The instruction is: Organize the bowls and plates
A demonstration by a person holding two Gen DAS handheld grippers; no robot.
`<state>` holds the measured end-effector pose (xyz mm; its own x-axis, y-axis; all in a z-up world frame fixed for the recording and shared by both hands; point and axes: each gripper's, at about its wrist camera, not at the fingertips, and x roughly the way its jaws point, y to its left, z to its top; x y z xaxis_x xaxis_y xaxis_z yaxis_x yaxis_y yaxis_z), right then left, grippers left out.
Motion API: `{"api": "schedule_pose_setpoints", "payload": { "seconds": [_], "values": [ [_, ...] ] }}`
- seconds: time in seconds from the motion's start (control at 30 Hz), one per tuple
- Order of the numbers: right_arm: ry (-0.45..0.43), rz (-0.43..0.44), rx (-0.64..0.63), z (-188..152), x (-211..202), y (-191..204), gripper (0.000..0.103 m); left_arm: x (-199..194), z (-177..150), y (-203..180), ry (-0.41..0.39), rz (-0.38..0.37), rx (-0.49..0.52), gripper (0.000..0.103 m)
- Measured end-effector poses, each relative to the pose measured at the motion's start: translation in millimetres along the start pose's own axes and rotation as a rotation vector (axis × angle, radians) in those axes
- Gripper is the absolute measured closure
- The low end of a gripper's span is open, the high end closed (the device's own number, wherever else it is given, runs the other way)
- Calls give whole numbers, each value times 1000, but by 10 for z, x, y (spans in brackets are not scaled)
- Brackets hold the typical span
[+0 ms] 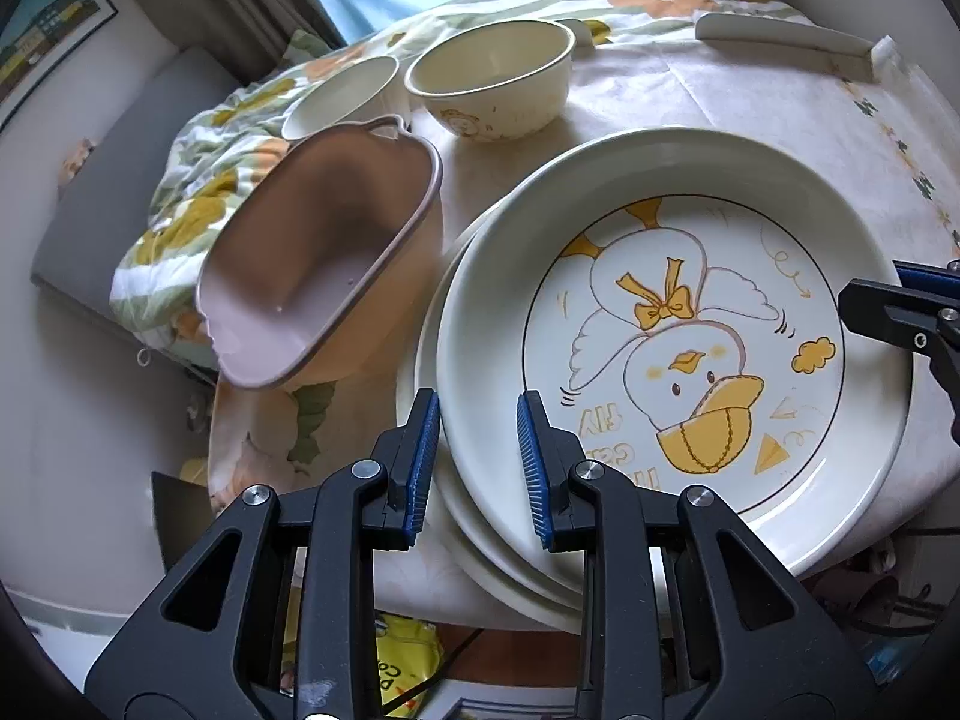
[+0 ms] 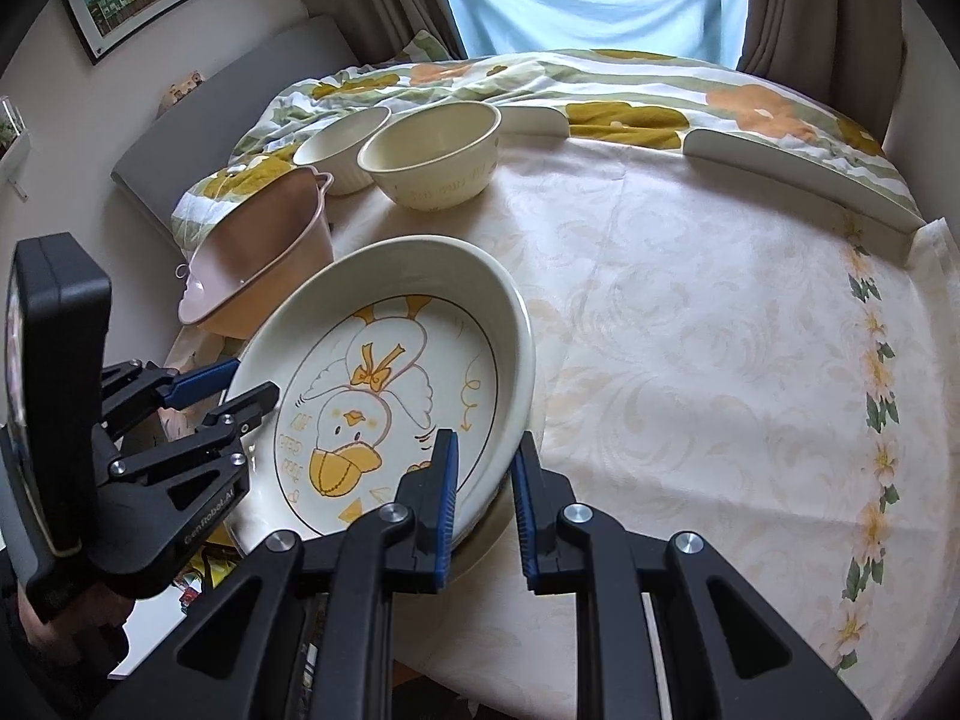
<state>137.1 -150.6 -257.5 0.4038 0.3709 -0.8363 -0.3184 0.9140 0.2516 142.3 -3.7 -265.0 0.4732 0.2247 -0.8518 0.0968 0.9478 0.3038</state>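
A white duck-print plate (image 1: pixel 672 324) lies on top of other white plates (image 1: pixel 480 546) at the table's near edge; it also shows in the right wrist view (image 2: pixel 384 384). My left gripper (image 1: pixel 477 462) is open, its jaws straddling the stack's left rim without closing on it. My right gripper (image 2: pixel 483 504) is open, its jaws astride the plate's right rim; it also shows in the left wrist view (image 1: pixel 900 312). A pink tub-shaped bowl (image 1: pixel 324 264) stands left of the stack. Two cream bowls (image 1: pixel 492 78), (image 1: pixel 345 96) stand behind it.
A round table with a cream patterned cloth (image 2: pixel 690 330) holds everything. White curved rails (image 2: pixel 804 180) stand at its far edge over a flowered quilt (image 2: pixel 630 90). A grey bench (image 1: pixel 114 180) sits left of the table.
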Motion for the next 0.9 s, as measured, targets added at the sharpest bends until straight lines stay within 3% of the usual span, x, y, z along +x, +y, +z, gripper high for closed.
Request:
{"api": "schedule_pose_setpoints", "payload": {
  "seconds": [0.6, 0.7, 0.73, 0.8, 0.9],
  "values": [
    [11, -37, 28, -8, 36, 48, 87, 46, 18, 99, 21, 23, 19, 77],
    [5, -20, 54, -19, 14, 21, 87, 72, 26, 79, 27, -6, 13, 64],
    [3, -15, 61, -25, 8, 13, 87, 63, 30, 73, 26, -10, 14, 51],
    [-8, -11, 77, -36, -24, -4, 87, 25, 22, 63, 10, -13, 15, 35],
    [-22, -13, 86, -37, -105, -31, 87, -119, 36, 83, -22, -19, 8, 35]
  ]
}}
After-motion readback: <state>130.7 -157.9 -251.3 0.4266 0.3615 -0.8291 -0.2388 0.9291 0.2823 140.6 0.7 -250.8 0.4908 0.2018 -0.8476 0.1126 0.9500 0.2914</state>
